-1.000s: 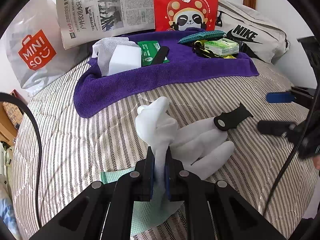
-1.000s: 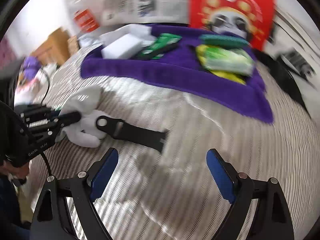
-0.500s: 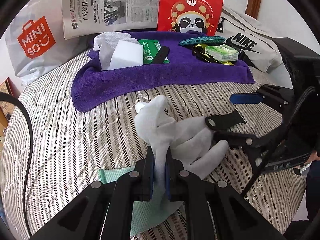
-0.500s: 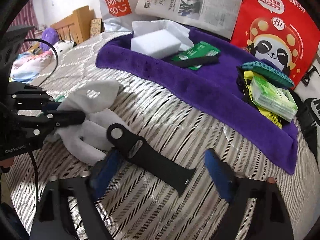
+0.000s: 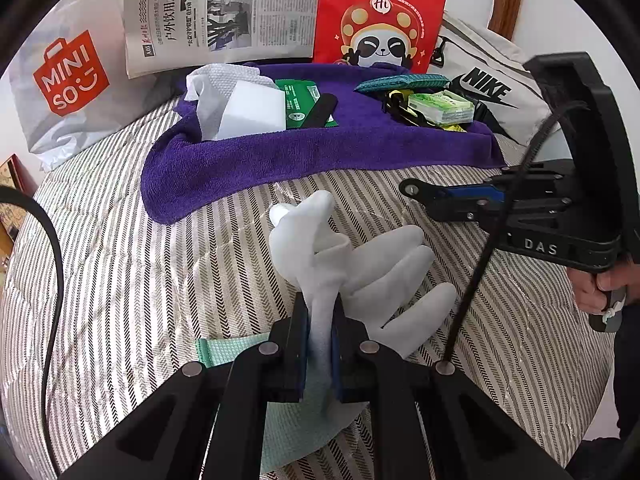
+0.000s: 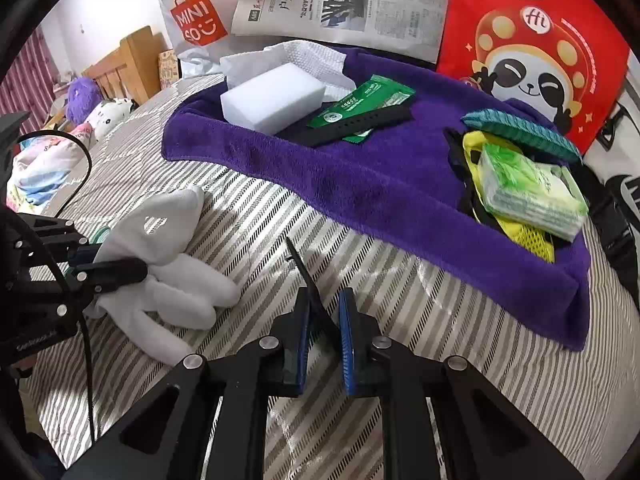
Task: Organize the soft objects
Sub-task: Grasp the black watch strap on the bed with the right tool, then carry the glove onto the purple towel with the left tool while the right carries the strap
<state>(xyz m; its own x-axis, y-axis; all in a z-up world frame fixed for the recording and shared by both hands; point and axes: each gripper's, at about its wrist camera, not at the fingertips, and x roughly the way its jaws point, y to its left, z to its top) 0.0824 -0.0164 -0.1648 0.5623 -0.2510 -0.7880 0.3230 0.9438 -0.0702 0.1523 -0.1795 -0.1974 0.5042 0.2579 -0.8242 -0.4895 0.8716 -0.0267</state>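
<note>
A white glove (image 5: 384, 264) lies on the striped bedspread (image 5: 120, 280), its cuff lifted and pinched by my left gripper (image 5: 320, 312), which is shut on it. From the right wrist the same glove (image 6: 168, 232) shows at the left, with the left gripper (image 6: 116, 264) on it. The jaws of my right gripper (image 6: 324, 312) are closing on a black watch strap (image 6: 306, 272), which stands edge-on between the blue pads, raised off the bed. In the left wrist view the right gripper (image 5: 424, 196) hovers to the right of the glove, the strap's end (image 5: 412, 189) at its tip.
A purple towel (image 5: 320, 160) at the back holds a white sponge (image 5: 256, 110), paper towel, green packet, another black strap (image 5: 320, 110) and a tissue pack (image 5: 440, 108). Behind stand a Miniso bag (image 5: 68, 80), newspaper, red panda bag and Nike bag. A mint cloth (image 5: 224, 350) lies under the left gripper.
The right gripper moved in over the black strap beside the glove, brought its jaws together on it and lifted it off the bedspread. The left gripper kept hold of the glove.
</note>
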